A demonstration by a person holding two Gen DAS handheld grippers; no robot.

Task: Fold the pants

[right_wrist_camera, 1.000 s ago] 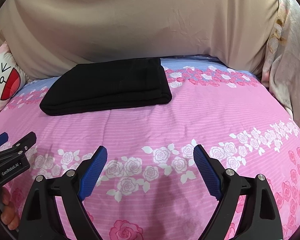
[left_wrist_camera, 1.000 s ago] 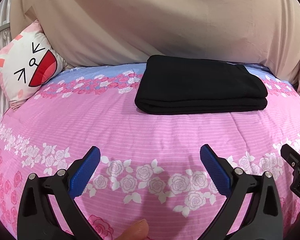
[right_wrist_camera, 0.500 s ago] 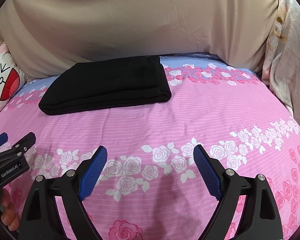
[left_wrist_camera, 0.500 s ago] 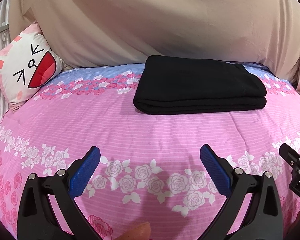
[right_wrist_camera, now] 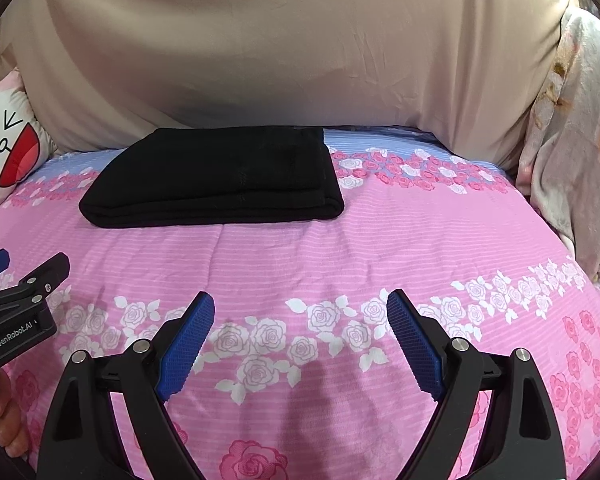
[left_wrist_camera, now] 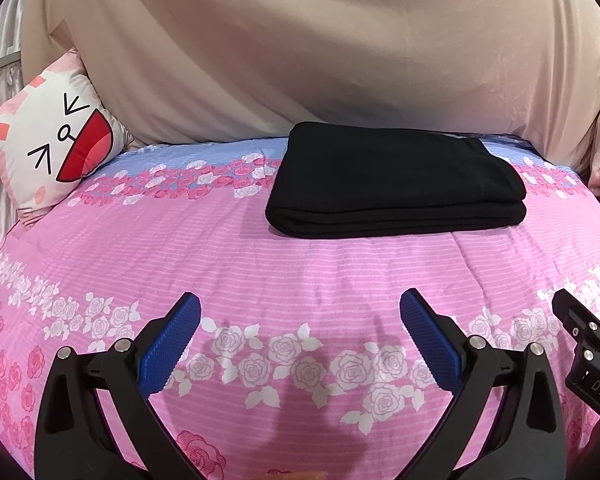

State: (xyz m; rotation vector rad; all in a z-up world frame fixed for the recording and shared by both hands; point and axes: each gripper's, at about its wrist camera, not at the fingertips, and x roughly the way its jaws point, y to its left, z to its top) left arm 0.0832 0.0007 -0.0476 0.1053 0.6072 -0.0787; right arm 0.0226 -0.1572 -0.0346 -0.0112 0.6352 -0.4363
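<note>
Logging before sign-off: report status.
Left gripper and right gripper open, empty. Black pants folded flat on pink quilt. Cat pillow well clear.

Pants [left_wrist_camera: 396, 184]: black knit cloth, matt, soft nap, folded edges thick. Bedspread [left_wrist_camera: 300, 264]: printed woven cloth, matt, faintly ribbed. Left gripper [left_wrist_camera: 300, 322] and right gripper [right_wrist_camera: 300, 316]: matt black plastic arms, bright metal pins, blue ridged rubbery pads on jaws. Backdrop sheet [right_wrist_camera: 300, 48]: beige cloth, smooth, lightly creased. Pillow [left_wrist_camera: 56, 148]: printed cloth.
</note>
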